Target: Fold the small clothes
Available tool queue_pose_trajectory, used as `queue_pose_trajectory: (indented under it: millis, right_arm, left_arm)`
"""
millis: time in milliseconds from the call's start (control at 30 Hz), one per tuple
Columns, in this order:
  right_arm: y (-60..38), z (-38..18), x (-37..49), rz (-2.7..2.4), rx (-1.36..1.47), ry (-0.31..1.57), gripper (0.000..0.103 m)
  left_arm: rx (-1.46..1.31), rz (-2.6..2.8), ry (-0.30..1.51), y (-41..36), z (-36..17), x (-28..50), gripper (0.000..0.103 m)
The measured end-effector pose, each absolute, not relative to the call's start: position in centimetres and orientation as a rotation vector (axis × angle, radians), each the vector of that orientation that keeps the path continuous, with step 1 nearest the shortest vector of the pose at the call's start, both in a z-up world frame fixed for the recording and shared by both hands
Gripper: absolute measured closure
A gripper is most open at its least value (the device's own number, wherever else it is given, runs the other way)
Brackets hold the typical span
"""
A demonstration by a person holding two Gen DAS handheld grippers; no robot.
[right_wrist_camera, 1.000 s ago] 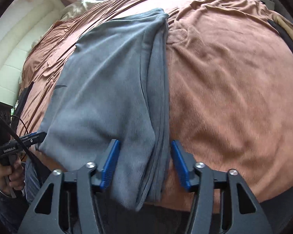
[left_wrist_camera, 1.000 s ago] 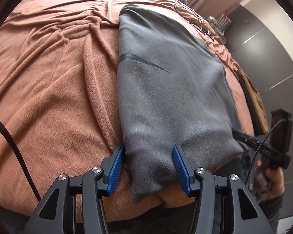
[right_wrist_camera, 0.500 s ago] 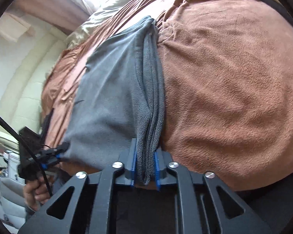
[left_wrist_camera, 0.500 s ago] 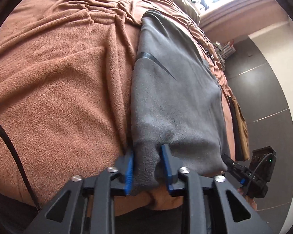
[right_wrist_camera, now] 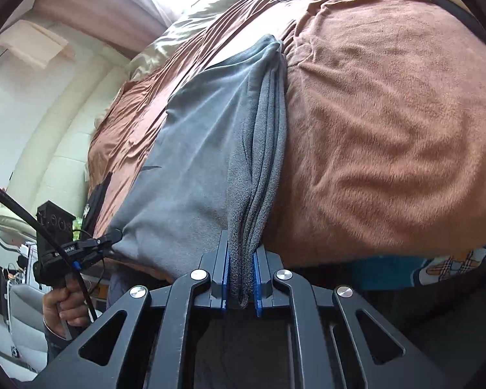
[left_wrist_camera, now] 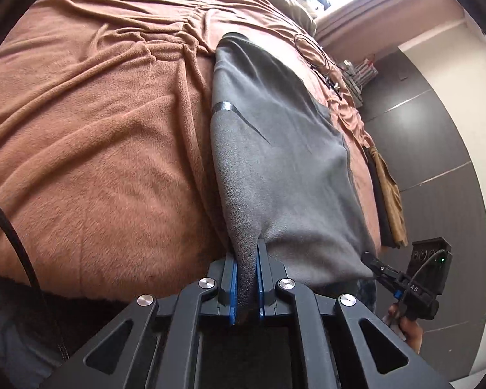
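Both tools (left_wrist_camera: 246, 278) (right_wrist_camera: 241, 278) on grey garment (left_wrist_camera: 275, 162)

Ahead of my jaws, the bed (left_wrist_camera: 90, 149) wears a rumpled brown blanket (right_wrist_camera: 388, 136); a folded grey garment (left_wrist_camera: 275, 175) lies on it, a coiled cable (left_wrist_camera: 311, 48) beyond.

"AS" on right tongs (left_wrist_camera: 377, 267)

Left wrist view: open brown blanket (left_wrist_camera: 97, 149) from 9 to 12 o'clock gives free passage, grey garment (left_wrist_camera: 275, 168) fills 12 to 2, coiled black cable (left_wrist_camera: 311, 52) lies beyond it at 1, folded tan cloth (left_wrist_camera: 388, 194) lines the bed edge at 3.
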State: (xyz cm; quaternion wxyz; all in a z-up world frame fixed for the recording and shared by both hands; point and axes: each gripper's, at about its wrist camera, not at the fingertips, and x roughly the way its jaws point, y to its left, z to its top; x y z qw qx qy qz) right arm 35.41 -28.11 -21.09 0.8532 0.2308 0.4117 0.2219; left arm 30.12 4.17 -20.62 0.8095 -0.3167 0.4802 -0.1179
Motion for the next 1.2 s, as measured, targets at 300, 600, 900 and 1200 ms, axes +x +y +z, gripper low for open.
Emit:
queue_pose_trajectory:
  millis: [300,600,900,1200]
  right_arm:
    - [-27.4,-22.5,32.9,0.468,0.489,0.876,0.095]
    - [-26.6,-20.9,33.4,0.382,0.401,0.891,0.052]
    - [-28.5,-18.9,38.2,0.405,0.427,0.836,0.045]
    - [-28.3,-21.6,44.5,0.483,0.509,0.896,0.045]
  left_arm:
    - [-0.641,-0.278,1.046,4.1,-21.6,26.8,0.094]
    - [-0.624,-0.227,1.084,5.0,-23.0,27.8,0.057]
    - [-0.619,-0.203,1.052,6.2,-22.7,32.2,0.054]
    - [-0.621,-0.199,1.068,7.1,-23.2,36.9,0.054]
